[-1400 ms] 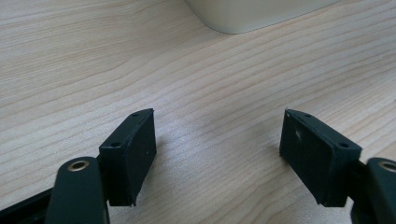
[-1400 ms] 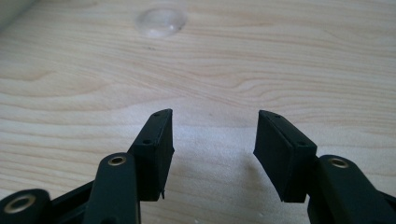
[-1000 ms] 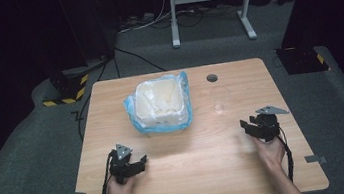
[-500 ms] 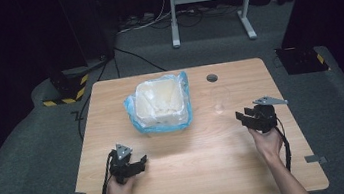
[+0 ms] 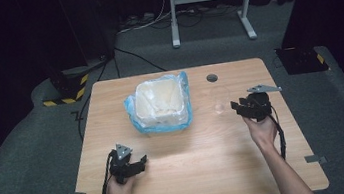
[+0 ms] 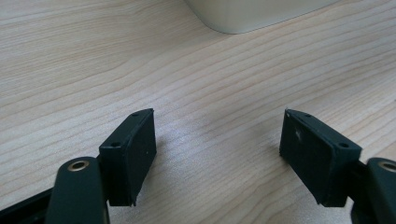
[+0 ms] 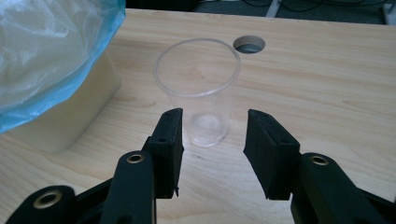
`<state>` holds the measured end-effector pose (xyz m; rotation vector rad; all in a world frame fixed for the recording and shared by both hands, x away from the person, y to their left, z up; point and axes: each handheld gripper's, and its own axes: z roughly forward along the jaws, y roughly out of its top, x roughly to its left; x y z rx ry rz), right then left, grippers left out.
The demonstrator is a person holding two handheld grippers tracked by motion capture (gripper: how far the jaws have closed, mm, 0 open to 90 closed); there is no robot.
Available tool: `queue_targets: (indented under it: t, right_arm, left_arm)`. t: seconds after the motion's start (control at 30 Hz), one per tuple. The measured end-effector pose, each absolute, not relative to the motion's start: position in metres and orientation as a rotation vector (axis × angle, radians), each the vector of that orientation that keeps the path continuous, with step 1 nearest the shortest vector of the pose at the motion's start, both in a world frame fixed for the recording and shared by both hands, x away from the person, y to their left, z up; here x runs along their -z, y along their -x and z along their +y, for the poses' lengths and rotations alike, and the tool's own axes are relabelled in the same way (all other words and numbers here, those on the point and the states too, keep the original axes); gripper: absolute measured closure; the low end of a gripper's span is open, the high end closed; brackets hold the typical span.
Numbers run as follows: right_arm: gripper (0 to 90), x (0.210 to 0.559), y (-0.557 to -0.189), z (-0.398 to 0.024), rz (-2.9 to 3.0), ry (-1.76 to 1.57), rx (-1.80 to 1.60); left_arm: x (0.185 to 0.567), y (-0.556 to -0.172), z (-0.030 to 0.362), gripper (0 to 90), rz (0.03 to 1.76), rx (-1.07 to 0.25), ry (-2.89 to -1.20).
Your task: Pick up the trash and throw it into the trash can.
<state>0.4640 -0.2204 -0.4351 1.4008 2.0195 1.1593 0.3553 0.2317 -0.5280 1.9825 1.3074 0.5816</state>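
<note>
Clear cup (image 7: 198,98) upright beside lined bin (image 5: 160,103) | right gripper (image 7: 214,144) jaws apart, aligned for grasp | left gripper (image 6: 218,154) jaws apart, idle over table (image 6: 70,70)

Overhead light brightens the wooden table (image 5: 199,169) while the far surroundings sink into near-black. Soft shadows sit beneath the left gripper (image 6: 217,158). The clear cup (image 7: 198,91) stays sharp, faintly glinting.

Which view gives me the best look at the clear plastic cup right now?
The right gripper view: the clear cup stands upright just beyond the open right gripper, rim and base distinct. The high view shows it as a faint glint on the table, between the lined bin and that gripper.
</note>
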Motion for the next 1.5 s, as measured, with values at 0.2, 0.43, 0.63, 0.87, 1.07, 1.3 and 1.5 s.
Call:
queue_targets:
  t: [0.2, 0.43, 0.63, 0.87, 1.07, 1.3, 1.5]
  right_arm:
    - [56.7, 0.425, -0.476, -0.213, 2.012, -1.389, -1.144]
    - [57.3, 0.423, -0.494, -0.206, 2.011, -1.424, -1.100]
    - [58.3, 0.428, -0.508, -0.205, 2.000, -1.475, -1.096]
    - [59.5, 0.430, -0.519, -0.203, 1.985, -1.504, -1.052]
    - [63.2, 0.434, -0.526, -0.202, 1.994, -1.522, -1.040]
    - [72.4, 0.439, -0.529, -0.200, 2.016, -1.540, -1.019]
    - [83.3, 0.442, -0.531, -0.198, 2.036, -1.536, -1.023]
  left_arm:
    - [0.528, -0.355, 0.232, 26.8, 1.307, -0.582, -1.983]
    - [0.528, -0.355, 0.232, 26.8, 1.307, -0.582, -1.984]
    - [0.528, -0.355, 0.232, 26.8, 1.307, -0.582, -1.983]
    - [0.528, -0.355, 0.232, 26.8, 1.305, -0.582, -1.988]
    - [0.528, -0.355, 0.232, 26.8, 1.305, -0.582, -1.988]
    - [0.528, -0.355, 0.232, 26.8, 1.305, -0.582, -1.988]
    - [0.528, -0.355, 0.232, 26.8, 1.306, -0.582, -1.987]
